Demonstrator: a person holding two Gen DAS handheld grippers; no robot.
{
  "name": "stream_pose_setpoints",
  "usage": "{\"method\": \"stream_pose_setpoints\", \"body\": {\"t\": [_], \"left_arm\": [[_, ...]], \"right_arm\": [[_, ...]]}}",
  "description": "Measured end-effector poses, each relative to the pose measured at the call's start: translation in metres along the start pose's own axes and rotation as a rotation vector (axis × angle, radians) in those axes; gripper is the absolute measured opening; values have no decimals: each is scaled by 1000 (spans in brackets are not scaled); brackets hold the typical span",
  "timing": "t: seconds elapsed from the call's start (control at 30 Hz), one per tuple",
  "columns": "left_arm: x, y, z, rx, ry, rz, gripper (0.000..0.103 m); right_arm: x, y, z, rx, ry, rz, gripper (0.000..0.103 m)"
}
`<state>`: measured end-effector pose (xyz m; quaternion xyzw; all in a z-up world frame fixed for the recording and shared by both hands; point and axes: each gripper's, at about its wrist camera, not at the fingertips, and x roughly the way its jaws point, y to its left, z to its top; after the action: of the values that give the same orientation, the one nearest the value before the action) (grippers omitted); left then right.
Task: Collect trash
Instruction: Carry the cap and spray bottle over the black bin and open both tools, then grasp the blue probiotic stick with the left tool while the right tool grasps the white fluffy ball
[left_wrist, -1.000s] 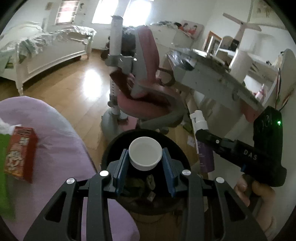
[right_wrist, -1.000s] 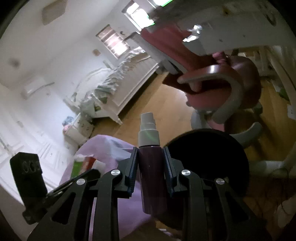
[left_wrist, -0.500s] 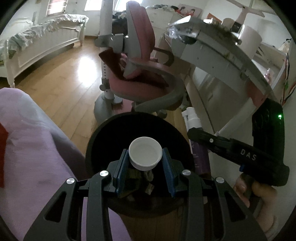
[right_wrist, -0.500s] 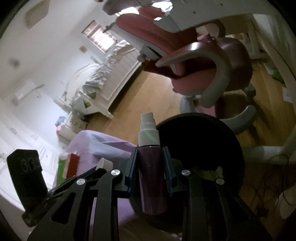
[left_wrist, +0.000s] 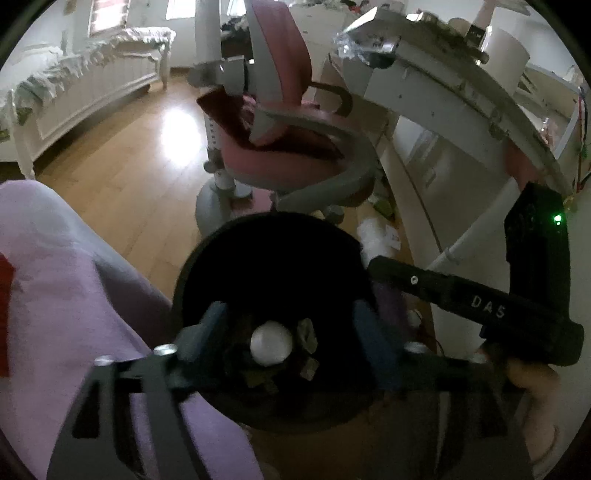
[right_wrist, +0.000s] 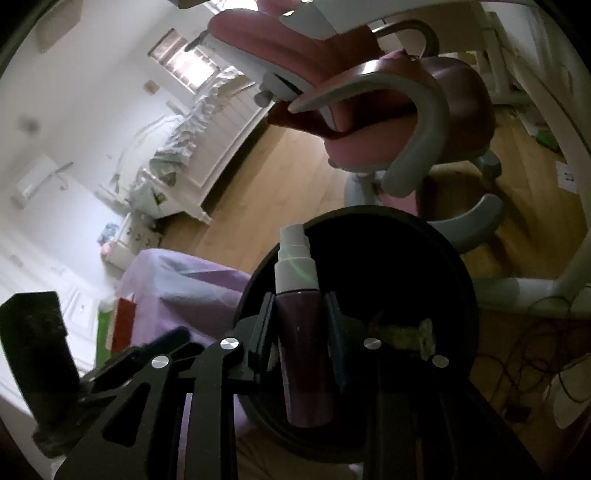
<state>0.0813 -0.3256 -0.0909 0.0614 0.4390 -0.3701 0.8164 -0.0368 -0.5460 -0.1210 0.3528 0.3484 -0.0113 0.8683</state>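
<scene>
Left gripper (left_wrist: 291, 321) is opening wide over the round black bin (left_wrist: 207, 266) — the white plastic cup (left_wrist: 270, 343) lies free inside on crumpled scraps. Right gripper (right_wrist: 301, 325) is parting too, the glossy purple spray bottle (right_wrist: 303, 332) between its pads over the bin's rim.

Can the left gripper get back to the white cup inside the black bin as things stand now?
Probably yes. The left gripper hangs right over the black bin, its jaws opening, and the white cup lies on top of the rubbish below with nothing covering it.
</scene>
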Motion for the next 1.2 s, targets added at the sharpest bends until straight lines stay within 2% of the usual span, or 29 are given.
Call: {"method": "stream_pose_setpoints", "body": {"t": [0.03, 0.1, 0.3, 0.43, 0.6, 0.87, 0.97, 1.1, 1.2], "left_arm": [[-3, 0, 0, -1, -11, 3, 84], [-8, 1, 2, -6, -24, 5, 84], [-31, 9, 2, -23, -64, 16, 84], [-57, 20, -2, -41, -113, 43, 90], [-101, 55, -13, -118, -191, 88, 90], [-176, 153, -57, -336, -287, 226, 90], [-202, 196, -82, -426, -300, 293, 90], [-221, 240, -106, -481, -279, 379, 89], [-221, 266, -117, -475, -207, 422, 76]], "right_arm": [[-2, 1, 0, 1, -10, 6, 47], [-6, 2, -1, 5, -30, 12, 59], [-17, 8, 3, 26, -69, 23, 82], [-17, 22, 4, 5, -52, 29, 85], [-4, 60, 0, -64, -4, 66, 85], [28, 155, -14, -238, 82, 144, 85], [43, 198, -20, -307, 113, 175, 85], [66, 260, -25, -410, 147, 214, 85], [90, 313, -31, -511, 177, 235, 85]]}}
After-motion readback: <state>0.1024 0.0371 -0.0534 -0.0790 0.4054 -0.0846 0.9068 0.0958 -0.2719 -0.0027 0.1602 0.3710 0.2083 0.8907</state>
